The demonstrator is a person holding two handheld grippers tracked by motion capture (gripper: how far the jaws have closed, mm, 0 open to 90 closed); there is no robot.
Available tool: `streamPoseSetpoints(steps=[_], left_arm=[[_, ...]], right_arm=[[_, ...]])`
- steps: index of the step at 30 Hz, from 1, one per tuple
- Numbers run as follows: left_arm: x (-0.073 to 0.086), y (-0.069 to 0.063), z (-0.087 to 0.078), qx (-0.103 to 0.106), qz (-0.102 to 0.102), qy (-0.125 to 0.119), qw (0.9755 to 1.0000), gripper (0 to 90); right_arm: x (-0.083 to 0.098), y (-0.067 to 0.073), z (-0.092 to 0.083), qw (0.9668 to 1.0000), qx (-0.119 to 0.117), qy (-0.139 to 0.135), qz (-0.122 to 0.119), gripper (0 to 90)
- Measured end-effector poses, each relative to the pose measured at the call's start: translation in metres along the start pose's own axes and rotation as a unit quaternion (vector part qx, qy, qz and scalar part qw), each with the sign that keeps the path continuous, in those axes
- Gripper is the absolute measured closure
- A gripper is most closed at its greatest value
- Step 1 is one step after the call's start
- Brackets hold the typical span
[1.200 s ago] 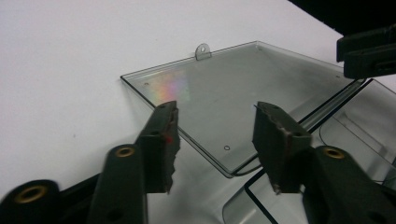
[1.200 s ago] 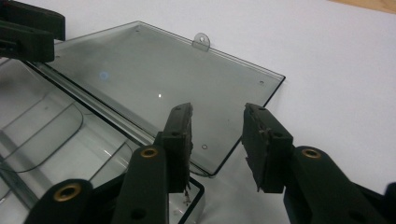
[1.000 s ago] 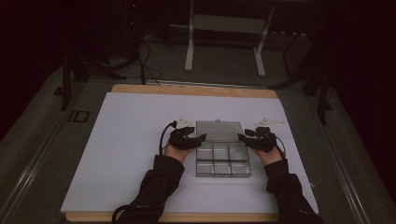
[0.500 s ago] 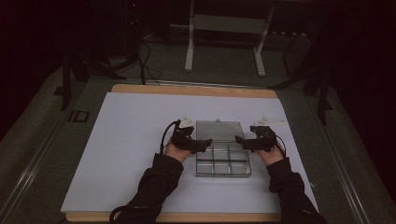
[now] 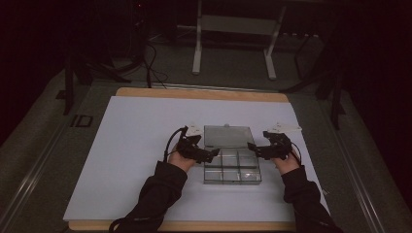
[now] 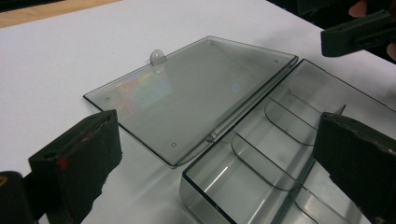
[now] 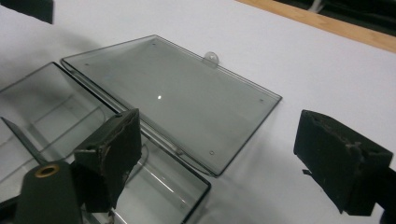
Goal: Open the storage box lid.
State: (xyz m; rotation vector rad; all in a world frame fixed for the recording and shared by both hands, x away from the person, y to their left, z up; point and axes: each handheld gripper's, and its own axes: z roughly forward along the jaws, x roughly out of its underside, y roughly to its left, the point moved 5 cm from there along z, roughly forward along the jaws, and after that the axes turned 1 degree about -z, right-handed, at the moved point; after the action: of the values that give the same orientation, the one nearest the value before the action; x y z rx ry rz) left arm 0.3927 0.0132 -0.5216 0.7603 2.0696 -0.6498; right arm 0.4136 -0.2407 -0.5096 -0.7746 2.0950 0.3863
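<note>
- Both grippers are just letting go: the left gripper (image 5: 212, 154) and the right gripper (image 5: 252, 146) are now standing with jaws wide apart and nothing between the pads, where a second ago they were partly closed at the box's sides
- The jaws have just been opening, and the hands are hardly shifting from a second ago
- The box (image 5: 231, 169) is lying between the two grippers, its left rim just beside the left tips and its right rim just beside the right tips
- The lid (image 6: 196, 93) is lying flat on the white sheet (image 5: 136, 145), hinged open beyond the jaws of both tools, its small tab (image 7: 211, 58) pointing away from them
- The compartments (image 6: 275, 154) are looking empty
- Judging by this, the opening step is looking finished; the box is sitting free, so the next move is probably filling it or closing it again
</note>
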Motion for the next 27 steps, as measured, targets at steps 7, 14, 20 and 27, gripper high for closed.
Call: streamPoseSetpoints(steps=[7,14,20,27], left_arm=[[0.004,-0.002,-0.004,0.003,0.002,0.000,1.0000,2.3],[0.009,-0.004,-0.014,0.001,0.009,0.001,1.0000,2.3],[0.013,-0.006,-0.022,0.000,0.010,0.001,0.9999,2.3],[0.020,-0.008,-0.030,-0.003,0.016,0.002,0.9999,2.3]], right_arm=[[0.004,-0.002,-0.005,1.0000,-0.003,-0.002,0.002,15.1],[0.011,0.000,-0.014,0.9999,-0.012,-0.001,-0.004,15.2],[0.014,0.000,-0.027,0.9999,-0.013,-0.007,-0.009,15.2],[0.019,0.000,-0.041,0.9998,-0.009,-0.014,-0.012,15.2]])
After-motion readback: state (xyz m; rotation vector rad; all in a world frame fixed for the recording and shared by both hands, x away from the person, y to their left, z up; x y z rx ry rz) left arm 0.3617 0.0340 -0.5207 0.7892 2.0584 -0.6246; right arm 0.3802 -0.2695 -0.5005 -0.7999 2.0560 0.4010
